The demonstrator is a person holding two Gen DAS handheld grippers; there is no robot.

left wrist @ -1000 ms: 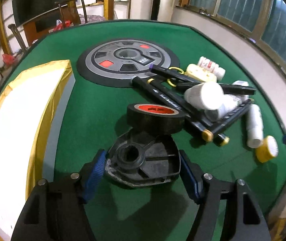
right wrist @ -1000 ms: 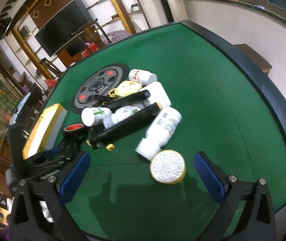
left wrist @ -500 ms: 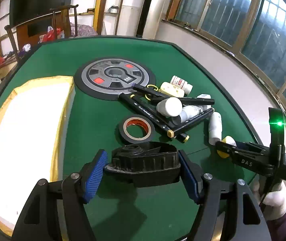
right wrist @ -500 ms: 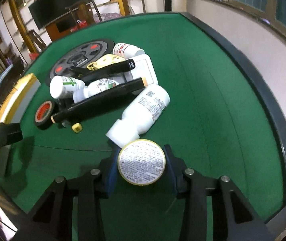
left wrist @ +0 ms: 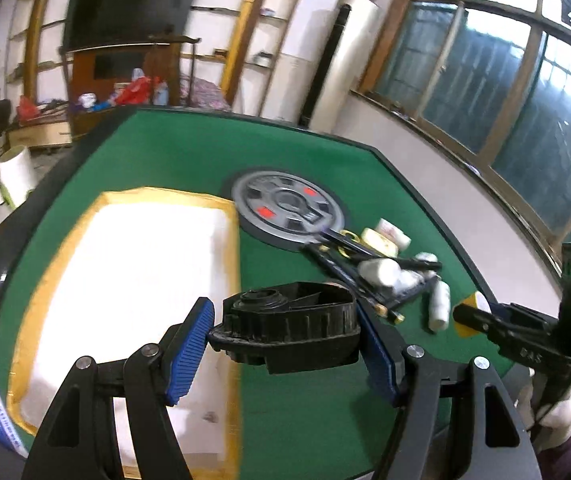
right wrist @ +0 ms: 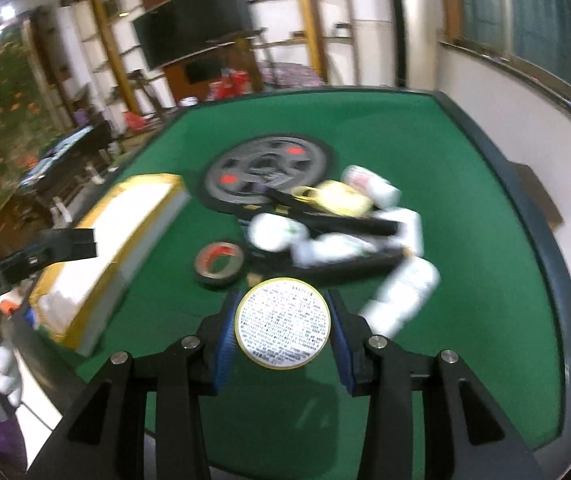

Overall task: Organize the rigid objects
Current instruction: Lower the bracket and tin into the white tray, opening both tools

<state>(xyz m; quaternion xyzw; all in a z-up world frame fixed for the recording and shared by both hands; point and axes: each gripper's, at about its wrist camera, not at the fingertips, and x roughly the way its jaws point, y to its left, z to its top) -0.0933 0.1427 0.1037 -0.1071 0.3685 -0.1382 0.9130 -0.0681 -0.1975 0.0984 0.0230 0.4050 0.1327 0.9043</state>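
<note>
My left gripper (left wrist: pixel 285 344) is shut on a black ribbed plastic part (left wrist: pixel 285 330), held above the green table beside the white, gold-edged box (left wrist: pixel 137 280). In the right wrist view my right gripper (right wrist: pixel 282 326) is shut on a round yellow-rimmed tin (right wrist: pixel 282 323), its printed white face towards the camera, lifted off the felt. Beyond it lies a pile: white bottles (right wrist: pixel 403 288), black bars (right wrist: pixel 349 224), a pale yellow padlock (right wrist: pixel 335 198) and a roll of black tape (right wrist: pixel 219 264). The right gripper (left wrist: pixel 473 318) also shows at the right of the left wrist view, with the tin between its jaws.
A grey round disc (left wrist: pixel 287 210) with red marks lies in the table's middle (right wrist: pixel 269 172). The table's dark raised rim (right wrist: pixel 525 208) runs close on the right, with a wall and windows beyond. Gloved hands (right wrist: pixel 1 356) show at the picture edges.
The left gripper rose with the black part and swung towards the white box. The right gripper shut on the yellow tin, then lifted it off the felt.
</note>
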